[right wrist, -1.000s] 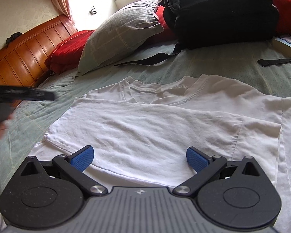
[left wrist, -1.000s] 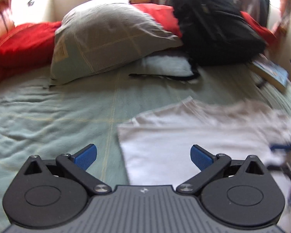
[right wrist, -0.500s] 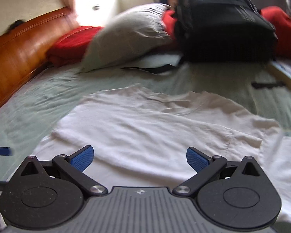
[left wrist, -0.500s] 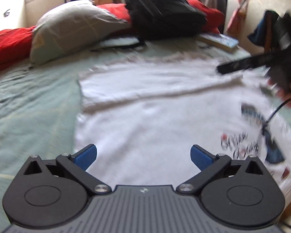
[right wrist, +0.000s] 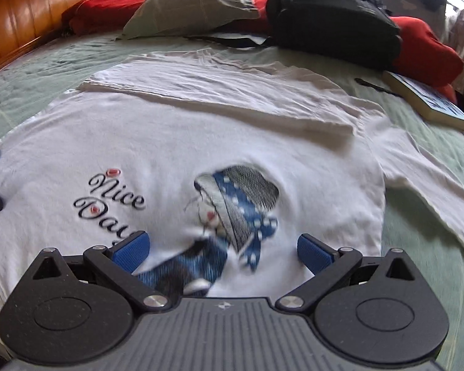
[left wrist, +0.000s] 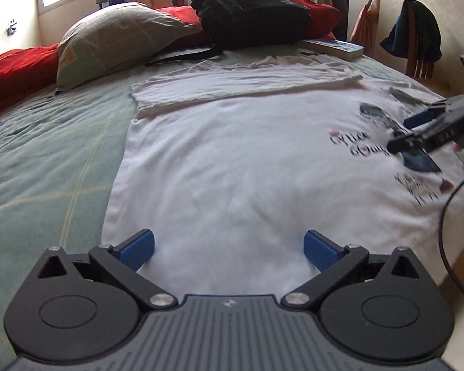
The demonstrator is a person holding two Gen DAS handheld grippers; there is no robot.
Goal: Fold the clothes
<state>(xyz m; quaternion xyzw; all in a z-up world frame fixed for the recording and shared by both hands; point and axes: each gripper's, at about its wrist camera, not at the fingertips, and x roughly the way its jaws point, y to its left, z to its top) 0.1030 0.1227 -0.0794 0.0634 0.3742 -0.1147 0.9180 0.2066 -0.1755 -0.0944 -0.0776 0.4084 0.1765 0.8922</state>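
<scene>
We hold our left gripper [left wrist: 229, 249] low over the near hem of the white T-shirt [left wrist: 232, 160], its blue-padded jaws spread wide with nothing between them. The shirt lies flat on the green bedspread [left wrist: 46, 160], its far part folded over itself in a band. Our right gripper [right wrist: 221, 249] hovers over the printed figure and the script "Nice Day", jaws likewise wide and empty. From the left wrist view it shows at the right edge, blurred. Far off, a grey pillow [left wrist: 114, 37], red cushions [right wrist: 105, 6] and a black backpack [right wrist: 331, 15] sit near the headboard [right wrist: 24, 15]; a book [right wrist: 427, 99] lies far right.
</scene>
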